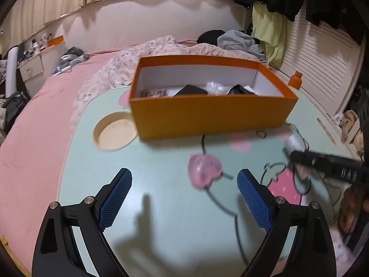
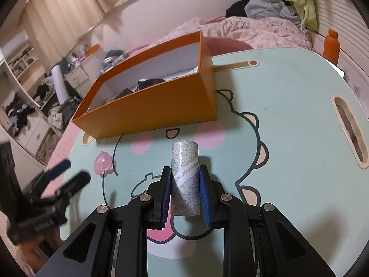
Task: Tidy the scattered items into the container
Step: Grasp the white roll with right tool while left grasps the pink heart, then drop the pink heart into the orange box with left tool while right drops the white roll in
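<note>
Cardboard tube [image 2: 185, 177], grey speckled with a pale diagonal seam, sits clamped between the blue pads of the right tongs [image 2: 185, 175], held lengthwise just above the worktop [image 2: 288, 127], likely so it can be carried to the orange box [image 2: 150, 106] just ahead. Box is open-topped, white inside, already holding dark items and clear wrap. Left tongs [image 1: 184, 180] hang wide apart with nothing between them, low over the worktop near the pink translucent heart [image 1: 204, 167], probably lined up to take it next.
</note>
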### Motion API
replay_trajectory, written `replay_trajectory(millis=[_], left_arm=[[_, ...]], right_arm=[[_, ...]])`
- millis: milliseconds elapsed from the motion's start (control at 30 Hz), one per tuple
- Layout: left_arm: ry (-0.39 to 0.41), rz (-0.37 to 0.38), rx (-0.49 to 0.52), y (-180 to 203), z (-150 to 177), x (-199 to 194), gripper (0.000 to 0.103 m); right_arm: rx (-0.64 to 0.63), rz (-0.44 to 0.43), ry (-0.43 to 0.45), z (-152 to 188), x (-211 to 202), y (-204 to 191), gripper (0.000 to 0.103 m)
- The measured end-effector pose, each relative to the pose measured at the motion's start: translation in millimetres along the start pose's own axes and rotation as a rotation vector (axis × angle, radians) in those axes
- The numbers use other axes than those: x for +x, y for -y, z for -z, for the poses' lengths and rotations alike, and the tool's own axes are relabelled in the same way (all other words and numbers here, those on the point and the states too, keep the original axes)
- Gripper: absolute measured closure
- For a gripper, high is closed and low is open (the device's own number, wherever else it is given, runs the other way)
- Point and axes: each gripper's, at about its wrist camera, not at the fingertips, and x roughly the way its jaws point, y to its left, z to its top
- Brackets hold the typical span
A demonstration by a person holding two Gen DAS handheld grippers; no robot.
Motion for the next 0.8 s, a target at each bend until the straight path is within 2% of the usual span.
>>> replay_trajectory(millis=[133, 167, 200, 233, 267, 367, 533, 633, 800], left_arm=[[-0.045, 0.011, 0.047, 10.1, -9.8, 18.9, 0.014], [-0.063, 0.015, 0.063, 13.3, -10.8, 24.6, 0.026], [-0.086, 0.019, 0.07, 14.8, -10.2, 29.8, 0.051], [-0.106, 0.018, 0.074, 15.3, -8.4, 34.5, 0.06], [-0.09, 0.0, 0.082, 16.1, -7.2, 33.2, 0.064], [-0.082, 0.021, 0.066, 15.9, -4.3, 26.6, 0.064], [0.033, 0.017, 0.059, 16.8, -5.6, -4.2, 0.064], [0.087, 0.046, 0.044, 14.9, -18.9, -23.2, 0.064], [0.167, 0.044, 0.063, 12.3, -62.9, -42.3, 0.064]], right_arm=[[-0.008, -0.003, -0.001, 0.0, 3.1, -2.6, 0.08], [-0.006, -0.003, -0.001, 0.0, 3.3, -1.8, 0.08], [-0.004, -0.003, -0.001, -0.5, 3.5, -1.3, 0.08], [-0.003, -0.004, 0.0, -0.9, 3.4, -1.2, 0.08], [-0.003, -0.004, 0.001, -1.0, 3.0, -1.5, 0.08], [-0.012, -0.004, 0.007, -1.1, 2.0, -4.7, 0.08], [-0.045, -0.013, 0.035, -2.8, -4.1, -12.3, 0.08], [-0.09, -0.027, 0.059, -8.0, -11.2, -23.6, 0.08], [-0.192, -0.048, 0.138, -33.8, -26.4, -50.3, 0.08]])
